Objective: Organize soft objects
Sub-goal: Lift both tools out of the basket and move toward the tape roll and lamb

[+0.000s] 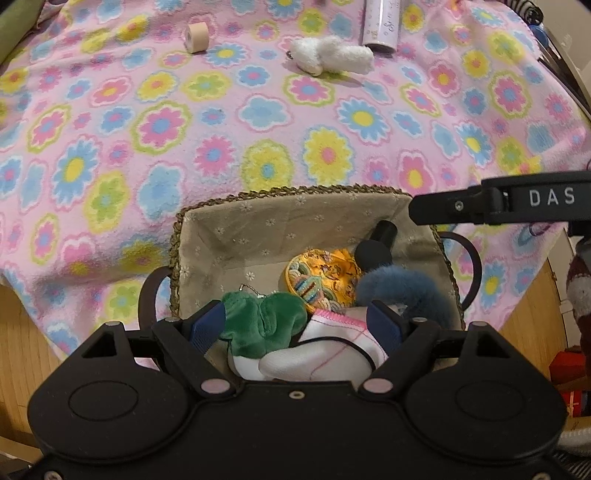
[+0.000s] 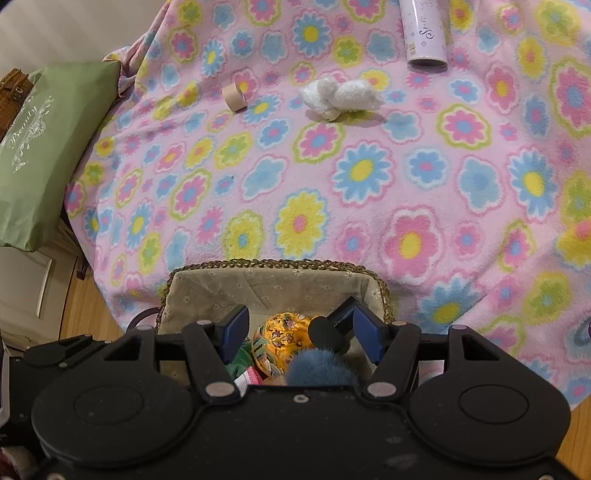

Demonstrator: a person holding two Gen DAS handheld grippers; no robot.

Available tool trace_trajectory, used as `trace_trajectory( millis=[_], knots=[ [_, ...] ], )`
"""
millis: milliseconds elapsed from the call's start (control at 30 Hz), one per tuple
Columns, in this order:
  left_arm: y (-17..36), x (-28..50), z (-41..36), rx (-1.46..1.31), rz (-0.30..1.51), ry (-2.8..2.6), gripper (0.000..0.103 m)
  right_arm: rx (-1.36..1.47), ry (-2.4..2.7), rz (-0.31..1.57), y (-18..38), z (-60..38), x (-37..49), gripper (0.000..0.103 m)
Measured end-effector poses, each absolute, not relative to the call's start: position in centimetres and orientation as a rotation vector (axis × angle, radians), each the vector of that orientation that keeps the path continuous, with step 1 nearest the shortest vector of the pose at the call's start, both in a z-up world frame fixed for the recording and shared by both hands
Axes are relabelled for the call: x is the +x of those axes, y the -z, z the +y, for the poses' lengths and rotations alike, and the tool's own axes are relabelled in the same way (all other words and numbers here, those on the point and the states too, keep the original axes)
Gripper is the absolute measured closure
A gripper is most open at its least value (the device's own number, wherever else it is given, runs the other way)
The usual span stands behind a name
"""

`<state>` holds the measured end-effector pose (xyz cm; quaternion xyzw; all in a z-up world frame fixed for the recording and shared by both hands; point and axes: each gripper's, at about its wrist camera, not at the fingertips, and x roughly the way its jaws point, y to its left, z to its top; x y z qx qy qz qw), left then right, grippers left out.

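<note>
A: Well, where is the left gripper (image 1: pixel 295 326) placed, and what is carried in it?

B: It is hung over the lined basket (image 1: pixel 314 190), jaws at a middling width. A green plush (image 1: pixel 258 321) and a white-and-pink soft piece (image 1: pixel 332 350) are seen between the fingers, low in the basket. Whether either is pressed by the pads cannot be told.

A: And the right gripper (image 2: pixel 301 328)?

B: It is held over the same basket, jaws set fairly narrow, with nothing pinched. A yellow embroidered pouch (image 1: pixel 325 273), a blue fur piece (image 1: pixel 402 288) and a black foam-tipped thing (image 1: pixel 375 251) are seen below it.

A: How should this step be done well?

B: If anything is gripped, the jaws should be opened fully before a lift is made, so that no plush is dragged out on a pad. The lift is best made straight up, clear of the braided rim and of the other gripper close alongside.

A: What is left?

B: A white fluffy toy (image 1: pixel 332 55) is lying far out on the flowered blanket (image 1: pixel 147 166), between a tape roll (image 1: pixel 197 37) and a pale tube (image 1: pixel 380 26). Probably it should be fetched next; the two hard things are best left alone.
</note>
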<state>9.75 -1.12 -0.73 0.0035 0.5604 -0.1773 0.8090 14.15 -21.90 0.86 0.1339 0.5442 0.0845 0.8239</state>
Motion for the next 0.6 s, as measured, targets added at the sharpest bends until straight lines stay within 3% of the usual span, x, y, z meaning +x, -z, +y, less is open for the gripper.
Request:
trace_trajectory(
  millis=[600],
  knots=[
    [-0.2, 14.9, 1.4, 0.024, 0.95, 0.228, 0.023, 0.213, -0.132, 1.135, 0.3, -21.8, 16.8, 0.037]
  ],
)
